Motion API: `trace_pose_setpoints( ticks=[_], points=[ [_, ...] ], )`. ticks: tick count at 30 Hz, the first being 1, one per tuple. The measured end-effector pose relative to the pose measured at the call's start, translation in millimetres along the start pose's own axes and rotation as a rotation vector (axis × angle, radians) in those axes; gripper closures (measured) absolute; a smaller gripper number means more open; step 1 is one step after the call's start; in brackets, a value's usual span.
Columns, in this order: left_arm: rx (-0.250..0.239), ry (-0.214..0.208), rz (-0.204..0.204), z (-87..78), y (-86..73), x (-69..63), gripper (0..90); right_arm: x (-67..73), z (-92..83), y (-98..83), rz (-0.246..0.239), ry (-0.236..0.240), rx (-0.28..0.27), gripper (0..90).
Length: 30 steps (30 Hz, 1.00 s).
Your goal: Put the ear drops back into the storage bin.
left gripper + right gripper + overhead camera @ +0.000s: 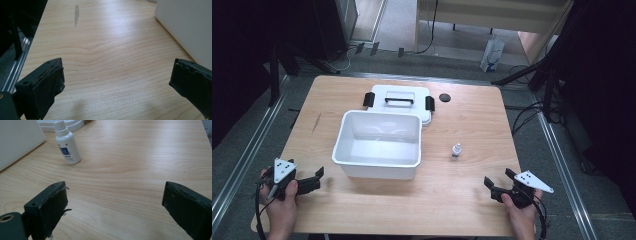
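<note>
An open white plastic box (377, 145) stands mid-table, and its wall (185, 25) fills the upper right of the left gripper view. Its lid (399, 100), with a black handle and black clips, lies flat behind it. A small white dropper bottle (456, 151) stands upright to the right of the box; in the right gripper view the bottle (67, 145) is ahead and to the left. My left gripper (318, 178) rests open at the near left, beside the box. My right gripper (498, 184) sits open at the near right, well short of the bottle. Both hold nothing.
A small black round cap (444, 97) lies near the far edge, right of the lid. The wooden table (462, 200) has bare room along its front and right side. Metal rails and dark stands flank the table on the floor.
</note>
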State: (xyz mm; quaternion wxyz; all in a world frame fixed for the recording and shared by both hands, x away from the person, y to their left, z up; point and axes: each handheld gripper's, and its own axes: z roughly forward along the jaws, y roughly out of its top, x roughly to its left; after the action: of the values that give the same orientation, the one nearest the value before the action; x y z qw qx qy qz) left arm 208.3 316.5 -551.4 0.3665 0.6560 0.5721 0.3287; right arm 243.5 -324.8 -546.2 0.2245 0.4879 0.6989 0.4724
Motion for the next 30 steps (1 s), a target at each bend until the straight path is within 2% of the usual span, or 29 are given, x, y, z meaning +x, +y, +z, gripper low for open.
trace_pose_setpoints(
  ticks=[4,8,13,17,24,29,30],
  points=[
    [0.009,0.012,0.011,0.8,0.4,-1.3,0.0,0.8,-0.9,-0.6,0.012,-0.030,-0.001,5.6],
    [0.007,0.023,0.015,1.6,0.8,-2.1,0.0,1.9,0.1,-0.3,0.007,-0.040,0.009,5.6],
    [0.005,0.023,0.006,2.7,1.4,-1.4,0.0,3.4,3.2,0.9,-0.013,-0.024,0.034,5.5],
    [0.005,0.030,0.007,2.4,1.4,-1.7,0.0,3.8,3.4,1.0,-0.026,-0.015,0.034,4.8],
    [0.001,0.020,-0.023,1.9,1.2,1.2,0.0,0.7,2.8,1.0,0.002,-0.002,0.025,4.4],
    [-0.005,0.023,-0.029,1.3,0.9,1.8,0.0,-8.2,2.4,2.4,0.077,0.031,0.044,4.7],
    [-0.005,0.023,-0.029,1.3,0.9,1.8,0.0,-8.2,2.4,2.4,0.077,0.031,0.044,4.7]
  ],
)
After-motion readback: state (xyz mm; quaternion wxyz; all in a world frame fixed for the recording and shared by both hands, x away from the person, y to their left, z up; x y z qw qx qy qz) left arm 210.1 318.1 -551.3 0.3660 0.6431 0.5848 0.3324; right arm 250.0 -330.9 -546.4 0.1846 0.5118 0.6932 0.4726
